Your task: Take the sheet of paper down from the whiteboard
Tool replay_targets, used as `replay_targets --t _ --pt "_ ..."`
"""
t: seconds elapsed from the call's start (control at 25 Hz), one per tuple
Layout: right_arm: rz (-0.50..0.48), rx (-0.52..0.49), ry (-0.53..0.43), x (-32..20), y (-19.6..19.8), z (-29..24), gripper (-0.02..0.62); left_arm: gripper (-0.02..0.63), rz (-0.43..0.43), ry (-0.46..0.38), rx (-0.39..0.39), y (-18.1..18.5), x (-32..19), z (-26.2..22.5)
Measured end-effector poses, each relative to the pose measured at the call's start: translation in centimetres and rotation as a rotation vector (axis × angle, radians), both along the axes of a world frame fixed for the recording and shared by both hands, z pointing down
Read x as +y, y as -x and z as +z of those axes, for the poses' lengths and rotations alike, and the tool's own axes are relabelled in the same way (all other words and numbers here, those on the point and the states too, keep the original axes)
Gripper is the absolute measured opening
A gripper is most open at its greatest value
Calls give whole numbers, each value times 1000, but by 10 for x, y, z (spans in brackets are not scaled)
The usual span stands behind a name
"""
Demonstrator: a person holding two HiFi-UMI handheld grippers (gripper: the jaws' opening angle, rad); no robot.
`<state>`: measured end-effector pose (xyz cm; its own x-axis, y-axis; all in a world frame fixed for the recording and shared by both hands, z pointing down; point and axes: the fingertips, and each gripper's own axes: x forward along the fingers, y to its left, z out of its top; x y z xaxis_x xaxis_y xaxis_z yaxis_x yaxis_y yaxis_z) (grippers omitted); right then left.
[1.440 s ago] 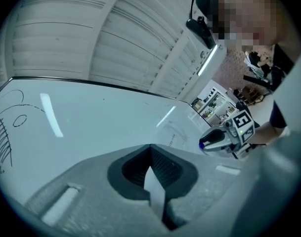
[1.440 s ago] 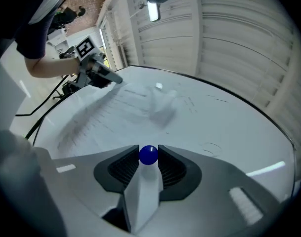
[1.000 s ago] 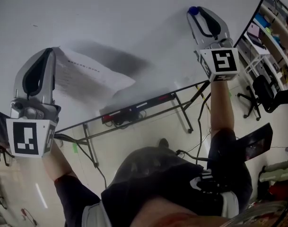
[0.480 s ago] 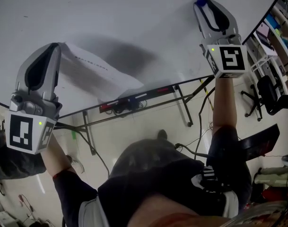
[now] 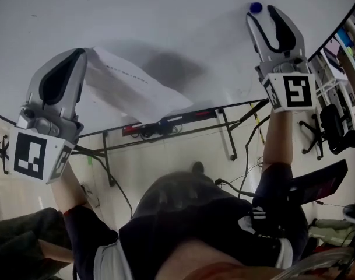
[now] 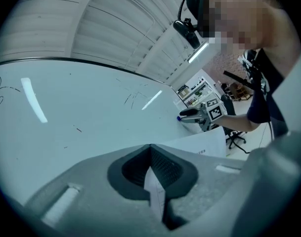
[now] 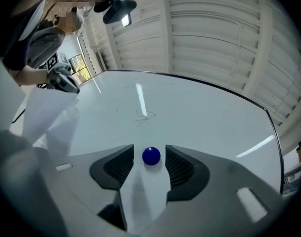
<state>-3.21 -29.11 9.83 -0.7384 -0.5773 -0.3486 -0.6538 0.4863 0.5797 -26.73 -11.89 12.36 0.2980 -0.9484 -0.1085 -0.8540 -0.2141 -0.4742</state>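
Left gripper (image 5: 83,52) clamped on paper (image 5: 136,89), held just off the whiteboard (image 5: 165,16); right gripper (image 5: 263,11) jaws opening around a blue magnet (image 5: 256,7), not gripping; removal looks nearly done

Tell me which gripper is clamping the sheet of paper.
The left gripper: its jaws are shut on the sheet. The right gripper is opening, its jaws flanking a blue magnet.

Below the right gripper (image 5: 263,11), a pale floor (image 5: 165,168) carries a black metal stand (image 5: 227,130). To the gripper's right stand a black office chair (image 5: 334,127) and shelving (image 5: 347,42). Ribbed ceiling panels (image 7: 214,33) run above it.
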Motion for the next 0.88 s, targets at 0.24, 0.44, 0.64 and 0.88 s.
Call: replay_targets --t 0.24,0.44,0.64,0.88 --pt "-338 48 152 57 21 48 198 2 -46 21 31 8 -12 8" --pt "-603 104 373 78 48 98 213 2 -110 -4 30 11 -11 5" --pt "-510 452 333 76 70 156 213 2 -218 -4 -17 28 -7 11" --pt "-670 488 568 89 115 199 11 2 -260 3 96 72 0 31"
